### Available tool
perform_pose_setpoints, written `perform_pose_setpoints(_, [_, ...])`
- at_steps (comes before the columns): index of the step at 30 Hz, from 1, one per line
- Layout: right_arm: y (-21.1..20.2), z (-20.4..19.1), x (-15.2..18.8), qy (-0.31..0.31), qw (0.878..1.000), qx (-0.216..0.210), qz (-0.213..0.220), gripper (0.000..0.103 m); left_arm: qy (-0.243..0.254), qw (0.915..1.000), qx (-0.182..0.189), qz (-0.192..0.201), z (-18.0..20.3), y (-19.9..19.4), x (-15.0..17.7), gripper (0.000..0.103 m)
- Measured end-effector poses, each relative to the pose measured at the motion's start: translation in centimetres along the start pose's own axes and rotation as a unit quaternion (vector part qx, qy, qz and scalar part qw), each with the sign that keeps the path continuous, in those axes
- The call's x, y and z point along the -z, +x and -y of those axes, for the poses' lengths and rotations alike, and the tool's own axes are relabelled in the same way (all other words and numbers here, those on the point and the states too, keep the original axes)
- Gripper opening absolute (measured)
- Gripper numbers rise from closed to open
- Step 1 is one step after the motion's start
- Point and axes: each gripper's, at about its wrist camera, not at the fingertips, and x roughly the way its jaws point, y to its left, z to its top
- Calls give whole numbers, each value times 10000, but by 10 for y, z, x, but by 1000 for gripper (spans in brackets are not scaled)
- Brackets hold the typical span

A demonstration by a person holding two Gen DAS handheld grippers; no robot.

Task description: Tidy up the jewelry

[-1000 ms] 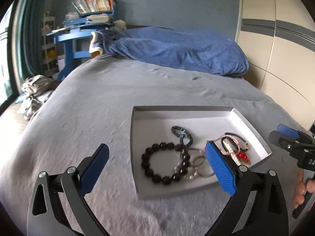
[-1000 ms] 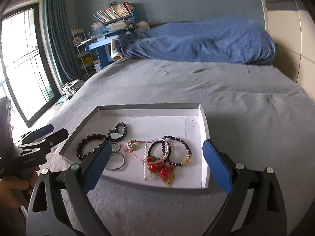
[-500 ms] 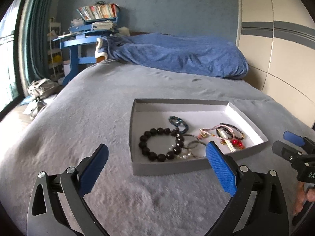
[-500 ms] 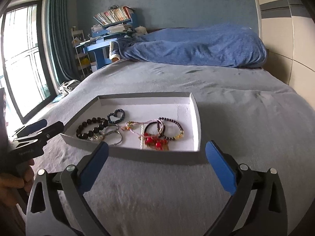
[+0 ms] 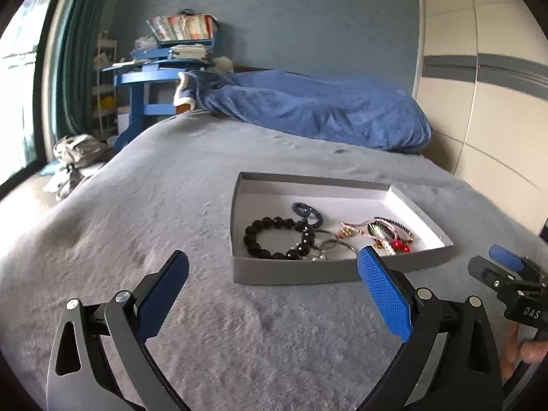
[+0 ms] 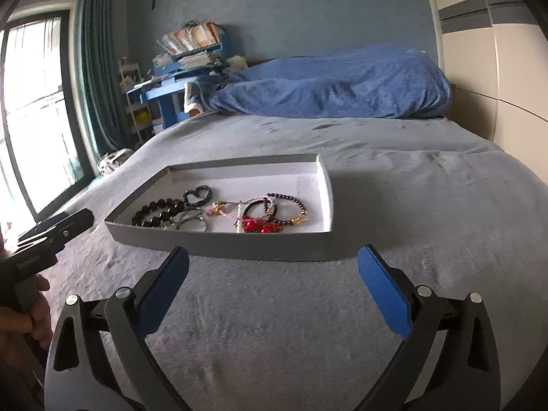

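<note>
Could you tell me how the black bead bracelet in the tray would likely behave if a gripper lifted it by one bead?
The black bead bracelet would probably sag into a loop, being strung round beads. Its glossy beads look slippery. It touches the metal rings, so it might drag them.

Soft daylight from the blown-out window (image 6: 34,113) (fisheye-bent, vignetted edges)

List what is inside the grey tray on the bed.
The grey tray holds a black bead bracelet, a dark heart-shaped bracelet, metal rings, pink cords and red beads. The tangle hides whatever lies beneath it.
</note>
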Motion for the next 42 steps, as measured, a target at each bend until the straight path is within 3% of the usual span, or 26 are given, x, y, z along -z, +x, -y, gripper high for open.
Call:
perform_pose_setpoints(11, [-1, -1, 0, -15, 10000, -37, 19, 97, 420, 9991, 73, -63, 18, 3, 2, 98])
perform_pose_setpoints(42, [-3, -5, 2, -84, 9999, -69, 4, 97, 532, 9985, 81, -65, 20, 2, 3, 98])
